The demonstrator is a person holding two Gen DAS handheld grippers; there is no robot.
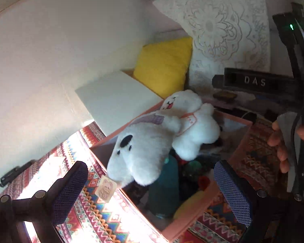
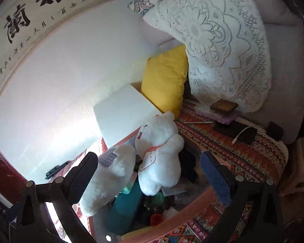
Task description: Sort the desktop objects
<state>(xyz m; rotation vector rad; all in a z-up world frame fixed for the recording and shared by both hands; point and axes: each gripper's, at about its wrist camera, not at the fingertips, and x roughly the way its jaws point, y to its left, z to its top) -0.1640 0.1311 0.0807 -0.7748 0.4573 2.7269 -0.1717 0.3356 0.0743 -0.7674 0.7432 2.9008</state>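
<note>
A salmon-pink storage box (image 1: 192, 221) (image 2: 194, 203) stands on the patterned tablecloth, filled with toys. On top lie a white plush dog (image 1: 141, 154) (image 2: 109, 179) with black spots and a paper tag, and a white plush cat (image 1: 194, 125) (image 2: 160, 158) with an orange collar. Beneath them I see a teal soft toy (image 1: 166, 186) (image 2: 127, 206) and dark small items. My left gripper (image 1: 152, 192) hangs open above the box's near side, holding nothing. My right gripper (image 2: 150, 176) is open too, its fingers either side of the plush toys without touching them.
A white foam block (image 1: 115, 99) (image 2: 123, 115) and a yellow cushion (image 1: 164, 64) (image 2: 166, 79) stand behind the box. A lace-covered sofa back (image 2: 223, 40), a brown case (image 2: 223, 106), a pen (image 2: 198, 122) and a black box with cable (image 2: 237, 130) lie to the right. A hand (image 1: 279, 141) holds the other gripper's frame (image 1: 255, 81).
</note>
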